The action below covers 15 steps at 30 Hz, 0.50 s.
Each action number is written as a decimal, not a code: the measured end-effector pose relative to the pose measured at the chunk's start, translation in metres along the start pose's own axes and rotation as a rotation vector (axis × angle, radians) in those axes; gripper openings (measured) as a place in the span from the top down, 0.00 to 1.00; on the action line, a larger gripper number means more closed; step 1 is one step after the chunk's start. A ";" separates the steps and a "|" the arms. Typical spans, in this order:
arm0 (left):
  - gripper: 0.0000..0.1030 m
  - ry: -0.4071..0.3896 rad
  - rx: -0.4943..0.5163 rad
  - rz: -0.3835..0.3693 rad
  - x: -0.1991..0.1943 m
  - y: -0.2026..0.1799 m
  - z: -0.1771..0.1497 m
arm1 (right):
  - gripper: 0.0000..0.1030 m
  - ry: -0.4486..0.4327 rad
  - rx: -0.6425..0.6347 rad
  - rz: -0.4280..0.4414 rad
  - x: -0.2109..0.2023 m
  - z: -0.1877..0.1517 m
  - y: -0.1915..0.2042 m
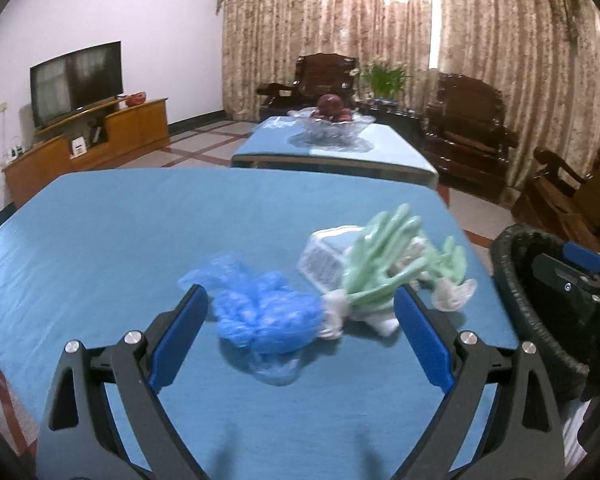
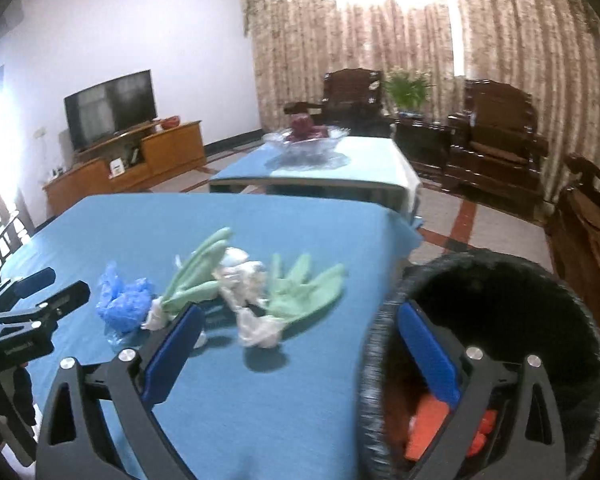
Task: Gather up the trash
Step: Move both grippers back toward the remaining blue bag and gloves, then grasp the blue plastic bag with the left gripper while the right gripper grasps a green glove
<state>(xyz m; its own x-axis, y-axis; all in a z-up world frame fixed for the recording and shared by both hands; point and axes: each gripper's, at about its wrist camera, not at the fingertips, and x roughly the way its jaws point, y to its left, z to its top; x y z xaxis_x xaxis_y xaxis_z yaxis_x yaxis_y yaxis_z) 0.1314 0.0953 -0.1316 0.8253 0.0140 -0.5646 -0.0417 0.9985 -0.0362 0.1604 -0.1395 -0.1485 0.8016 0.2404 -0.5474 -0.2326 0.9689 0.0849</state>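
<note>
While trash waits: blue plastic bag (image 1: 264,316) lies between the left hand-held gripper (image 1: 300,336) fingers.
Grippers: left and right hand-held gripper (image 2: 300,356) both released, empty.

On the blue-clothed table (image 2: 260,420) the trash lies in a loose row: a crumpled blue plastic bag (image 2: 126,300) at 9 o'clock, two mint-green rubber gloves (image 2: 198,276) fanned flat, and white crumpled wrappers (image 2: 242,276) between them; the black-lined bin (image 2: 500,280) stands at 3 o'clock, holding orange scraps (image 2: 424,432)
</note>
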 end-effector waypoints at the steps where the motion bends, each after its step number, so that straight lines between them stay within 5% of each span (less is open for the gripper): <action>1: 0.11 0.003 -0.004 0.009 0.002 0.005 -0.002 | 0.15 0.008 -0.007 0.006 0.006 0.000 0.005; 15: 0.11 0.098 -0.057 0.041 0.062 0.039 -0.009 | 0.25 0.101 -0.030 -0.010 0.063 -0.018 0.027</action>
<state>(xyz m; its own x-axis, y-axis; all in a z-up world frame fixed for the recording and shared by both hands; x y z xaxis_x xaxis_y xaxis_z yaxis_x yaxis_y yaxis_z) 0.1761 0.1344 -0.1751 0.7632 0.0463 -0.6445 -0.1082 0.9925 -0.0568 0.1952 -0.0993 -0.1957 0.7445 0.2217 -0.6297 -0.2420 0.9687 0.0549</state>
